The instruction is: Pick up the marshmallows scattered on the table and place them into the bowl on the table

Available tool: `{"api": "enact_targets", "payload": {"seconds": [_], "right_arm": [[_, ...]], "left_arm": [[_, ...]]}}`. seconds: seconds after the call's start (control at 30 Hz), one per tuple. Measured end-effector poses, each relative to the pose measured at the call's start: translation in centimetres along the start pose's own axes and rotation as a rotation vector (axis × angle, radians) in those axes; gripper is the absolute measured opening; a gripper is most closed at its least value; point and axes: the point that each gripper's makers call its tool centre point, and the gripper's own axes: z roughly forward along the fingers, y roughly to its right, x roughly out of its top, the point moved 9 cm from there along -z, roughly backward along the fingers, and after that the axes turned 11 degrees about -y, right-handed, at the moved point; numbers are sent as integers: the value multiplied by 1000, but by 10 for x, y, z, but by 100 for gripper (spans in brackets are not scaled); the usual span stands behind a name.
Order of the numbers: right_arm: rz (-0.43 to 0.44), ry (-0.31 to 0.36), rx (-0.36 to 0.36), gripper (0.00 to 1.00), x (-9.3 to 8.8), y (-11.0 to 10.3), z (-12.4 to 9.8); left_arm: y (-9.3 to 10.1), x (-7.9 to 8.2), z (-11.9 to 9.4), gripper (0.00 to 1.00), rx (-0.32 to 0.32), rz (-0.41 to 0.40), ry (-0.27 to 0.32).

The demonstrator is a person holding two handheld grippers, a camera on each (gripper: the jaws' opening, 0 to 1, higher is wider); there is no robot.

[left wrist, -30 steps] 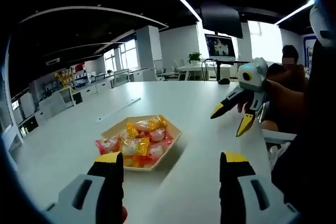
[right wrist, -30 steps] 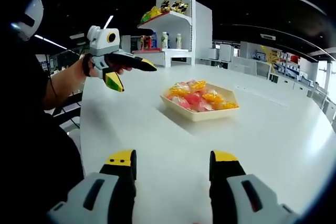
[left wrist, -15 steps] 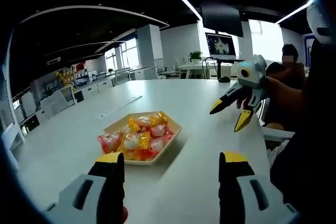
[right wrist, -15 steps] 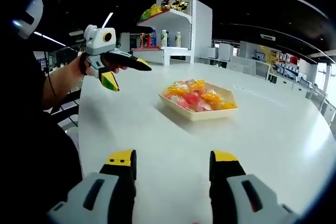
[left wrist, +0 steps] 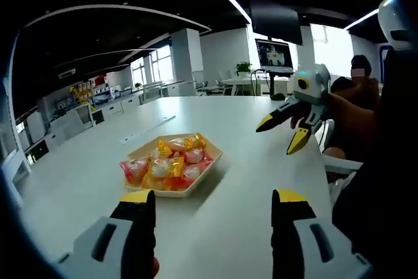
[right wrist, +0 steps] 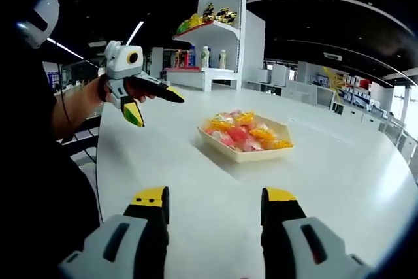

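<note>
White and wide, the bench carries one bowl, a pale shallow one with angled sides. It stands near the middle of the bench and is full of marshmallows in pink, orange and yellow wrappers. In the right gripper view the same bowl sits ahead of the jaws, with the wrapped marshmallows heaped inside it.

The left gripper is above the bench just before the bowl, its two yellow-tipped jaws spread apart with nothing between them. The right gripper is also over the bare bench, well back from the bowl, jaws released and holding nothing.

Each gripper appears in the other view as well. In the left gripper view the right gripper is held up in a hand off the bench, to the right of the bowl, jaws parted. In the right gripper view the left gripper is held up to the left of the bowl, jaws parted too.

Behind the bowl in the right gripper view stands a white shelf with bottles and packets.
</note>
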Motion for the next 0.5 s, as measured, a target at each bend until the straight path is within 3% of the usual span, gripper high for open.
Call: {"api": "enact_targets", "payload": {"seconds": [0.5], "right_arm": [[-8, -29, 3, 56, -1, -1, 4]], "left_arm": [[5, -14, -4, 71, -6, -19, -1]]}}
